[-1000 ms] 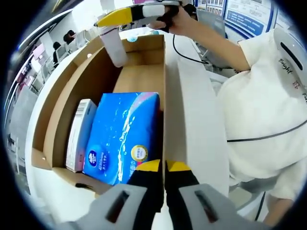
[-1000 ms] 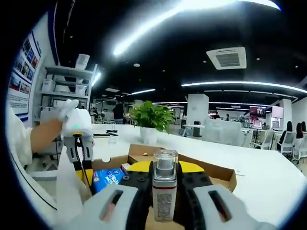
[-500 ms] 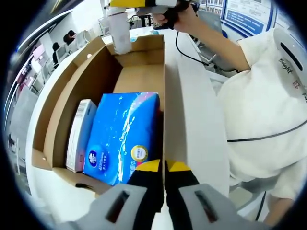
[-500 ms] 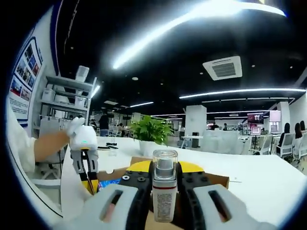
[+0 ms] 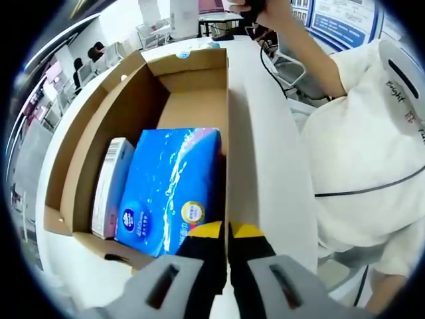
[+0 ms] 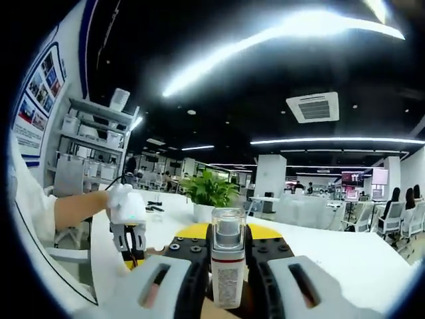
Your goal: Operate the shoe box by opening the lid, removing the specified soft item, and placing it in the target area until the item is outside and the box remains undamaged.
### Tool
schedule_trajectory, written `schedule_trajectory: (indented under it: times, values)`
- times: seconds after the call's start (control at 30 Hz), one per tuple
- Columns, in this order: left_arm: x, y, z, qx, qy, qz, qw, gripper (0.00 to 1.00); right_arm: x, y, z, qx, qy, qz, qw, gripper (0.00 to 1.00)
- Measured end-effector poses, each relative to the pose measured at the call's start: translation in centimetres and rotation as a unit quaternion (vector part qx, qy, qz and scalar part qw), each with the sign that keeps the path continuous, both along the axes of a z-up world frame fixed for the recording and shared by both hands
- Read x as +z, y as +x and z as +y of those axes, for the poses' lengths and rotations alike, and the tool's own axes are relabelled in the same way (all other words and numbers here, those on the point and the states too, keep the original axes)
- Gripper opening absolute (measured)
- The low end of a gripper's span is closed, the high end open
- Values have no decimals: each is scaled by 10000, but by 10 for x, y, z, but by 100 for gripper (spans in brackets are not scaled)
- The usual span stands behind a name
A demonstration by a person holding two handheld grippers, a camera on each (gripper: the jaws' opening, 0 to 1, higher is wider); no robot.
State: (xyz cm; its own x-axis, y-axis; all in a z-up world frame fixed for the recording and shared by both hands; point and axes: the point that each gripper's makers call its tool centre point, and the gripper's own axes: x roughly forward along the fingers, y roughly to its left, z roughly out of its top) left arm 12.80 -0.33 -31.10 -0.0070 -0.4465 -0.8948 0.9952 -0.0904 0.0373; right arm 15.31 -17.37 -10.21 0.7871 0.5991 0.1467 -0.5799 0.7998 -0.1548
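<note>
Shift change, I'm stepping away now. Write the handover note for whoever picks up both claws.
Left claw: shut on the near wall of the open shoe box, steadying it.
Right claw: shut on a small spray bottle, held high above the white table.
In the box: a blue tissue pack and, beside it, a slim white carton.
Done: lid open, bottle out.
Left: set the bottle down in the target area; the blue pack looks like the soft item, probably next. Box looks undamaged.

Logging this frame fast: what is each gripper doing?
Left gripper: shut on the cardboard box wall edge.
Right gripper: shut on a spray bottle.
</note>
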Motion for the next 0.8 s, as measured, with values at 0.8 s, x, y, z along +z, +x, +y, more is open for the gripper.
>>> schedule_trajectory:
  times: [0.8]
  values:
    - [0, -1, -1, -22, -16, -22, 10000, 1, 23, -20, -27, -402, 25, -603, 9974, 18]
